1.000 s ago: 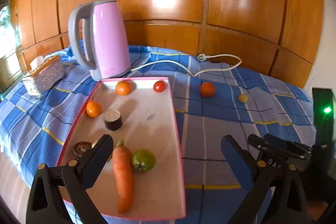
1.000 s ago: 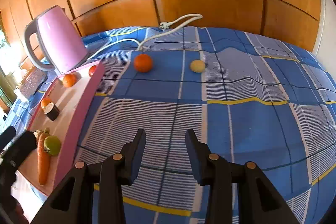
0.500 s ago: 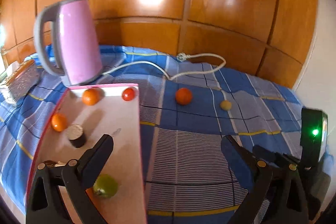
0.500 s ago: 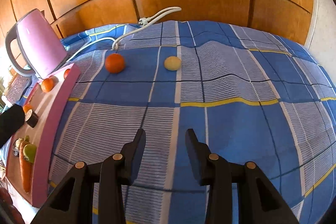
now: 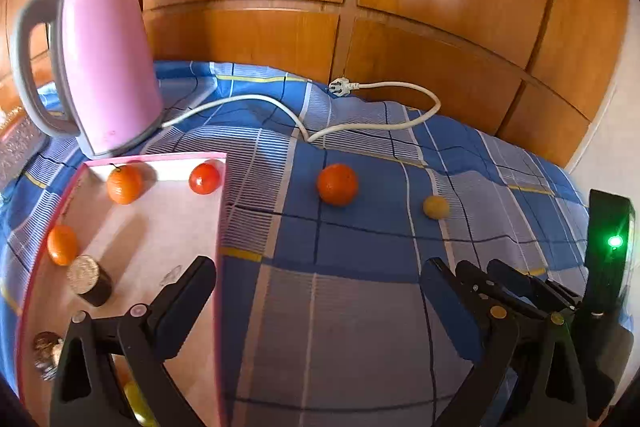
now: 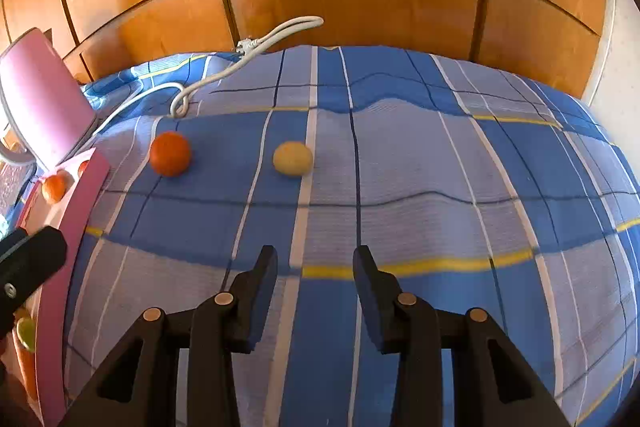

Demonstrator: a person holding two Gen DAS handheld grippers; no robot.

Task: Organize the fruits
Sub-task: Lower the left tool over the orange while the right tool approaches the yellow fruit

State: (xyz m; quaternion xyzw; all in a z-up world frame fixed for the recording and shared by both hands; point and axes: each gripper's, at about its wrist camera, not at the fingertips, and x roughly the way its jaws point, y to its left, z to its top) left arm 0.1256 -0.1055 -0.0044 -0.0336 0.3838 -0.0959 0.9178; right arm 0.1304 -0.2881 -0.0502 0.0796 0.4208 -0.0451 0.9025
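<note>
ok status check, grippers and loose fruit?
Left gripper open, empty. Right gripper open, empty. Orange and yellow fruit on cloth, outside pink tray. Path ahead unobstructed.

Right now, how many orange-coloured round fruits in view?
3. Two on the pink tray: one at its far end, one by its left rim. One loose on the cloth. The tools may hide more.

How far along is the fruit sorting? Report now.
Partly done. Two oranges and a tomato already sit in the pink tray. Nothing is in hand: the left hand-held gripper and right hand-held gripper are both open and empty. Left: the orange and the yellow fruit on the blanket.
</note>
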